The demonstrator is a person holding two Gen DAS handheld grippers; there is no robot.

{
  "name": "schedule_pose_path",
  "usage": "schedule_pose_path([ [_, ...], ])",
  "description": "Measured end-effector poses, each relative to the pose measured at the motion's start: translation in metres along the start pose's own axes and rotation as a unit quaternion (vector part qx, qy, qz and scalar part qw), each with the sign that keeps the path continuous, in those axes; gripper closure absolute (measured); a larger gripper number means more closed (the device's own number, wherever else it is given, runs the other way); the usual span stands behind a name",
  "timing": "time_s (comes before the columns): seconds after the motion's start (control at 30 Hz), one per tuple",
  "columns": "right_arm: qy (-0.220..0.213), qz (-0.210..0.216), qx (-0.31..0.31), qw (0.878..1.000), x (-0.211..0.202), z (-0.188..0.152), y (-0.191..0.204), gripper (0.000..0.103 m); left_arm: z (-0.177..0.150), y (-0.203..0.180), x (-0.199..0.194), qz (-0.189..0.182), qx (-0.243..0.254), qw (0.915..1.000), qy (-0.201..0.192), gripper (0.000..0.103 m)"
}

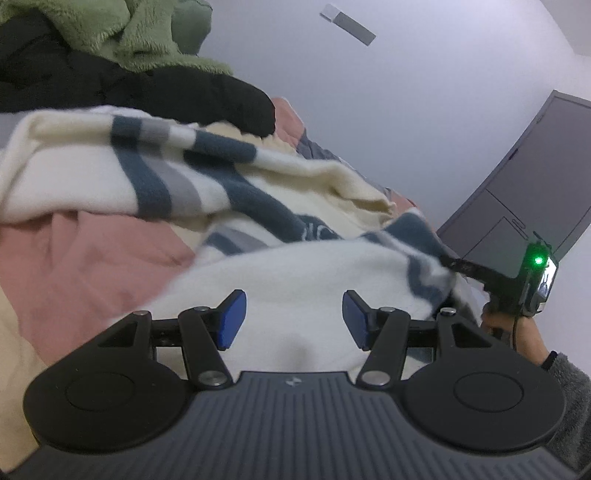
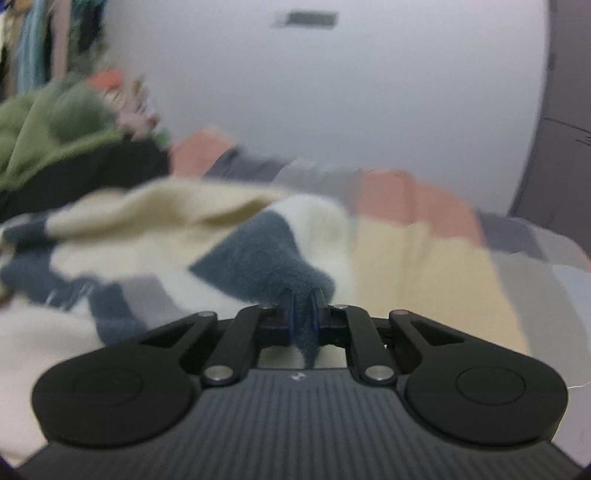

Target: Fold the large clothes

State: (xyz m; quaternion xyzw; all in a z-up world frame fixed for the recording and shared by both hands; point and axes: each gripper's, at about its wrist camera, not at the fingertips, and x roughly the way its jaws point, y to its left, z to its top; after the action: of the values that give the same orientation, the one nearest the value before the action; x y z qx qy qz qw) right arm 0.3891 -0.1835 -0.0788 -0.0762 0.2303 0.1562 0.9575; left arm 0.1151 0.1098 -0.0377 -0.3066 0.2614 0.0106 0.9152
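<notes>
A large cream sweater [image 1: 280, 206] with dark blue and grey stripes lies rumpled on a bed. My left gripper [image 1: 293, 319] is open, its blue pads spread just above the white cloth, holding nothing. My right gripper [image 2: 303, 317] is shut on a dark blue edge of the sweater [image 2: 258, 251] and lifts it. The right gripper also shows in the left wrist view [image 1: 458, 264], at the sweater's right edge with a green light on its body.
The bed cover [image 1: 92, 266] is a patchwork of pink, yellow and grey [image 2: 424, 251]. A pile of black [image 1: 147, 88] and green fleece [image 1: 129, 33] clothes lies at the far left. A grey door [image 1: 524, 192] stands at the right by the white wall.
</notes>
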Motion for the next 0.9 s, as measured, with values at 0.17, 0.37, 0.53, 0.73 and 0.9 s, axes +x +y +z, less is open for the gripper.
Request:
schedule_pose_path([
  [0.17, 0.012, -0.090, 0.058, 0.994, 0.016, -0.004, -0.067, 0.095, -0.005, -0.007, 0.009, -0.002, 0.024, 0.9997, 0.006, 0.040],
  [0.37, 0.080, -0.136, 0.163, 0.974, 0.050, -0.050, -0.140, 0.100, -0.013, -0.016, 0.031, 0.000, 0.049, 0.9984, 0.029, 0.040],
  [0.53, 0.048, -0.105, 0.179, 0.977, 0.029, -0.060, -0.145, 0.097, -0.017, -0.022, 0.044, 0.011, 0.068, 0.9968, 0.040, 0.040],
  [0.73, 0.005, -0.028, 0.156, 0.987, -0.018, -0.033, -0.100, 0.096, -0.022, -0.023, 0.047, 0.027, 0.078, 0.9954, 0.049, 0.040],
  [0.9, 0.022, 0.074, 0.142, 0.987, -0.043, -0.036, -0.042, 0.096, -0.024, -0.023, 0.041, 0.035, 0.082, 0.9949, 0.047, 0.040],
])
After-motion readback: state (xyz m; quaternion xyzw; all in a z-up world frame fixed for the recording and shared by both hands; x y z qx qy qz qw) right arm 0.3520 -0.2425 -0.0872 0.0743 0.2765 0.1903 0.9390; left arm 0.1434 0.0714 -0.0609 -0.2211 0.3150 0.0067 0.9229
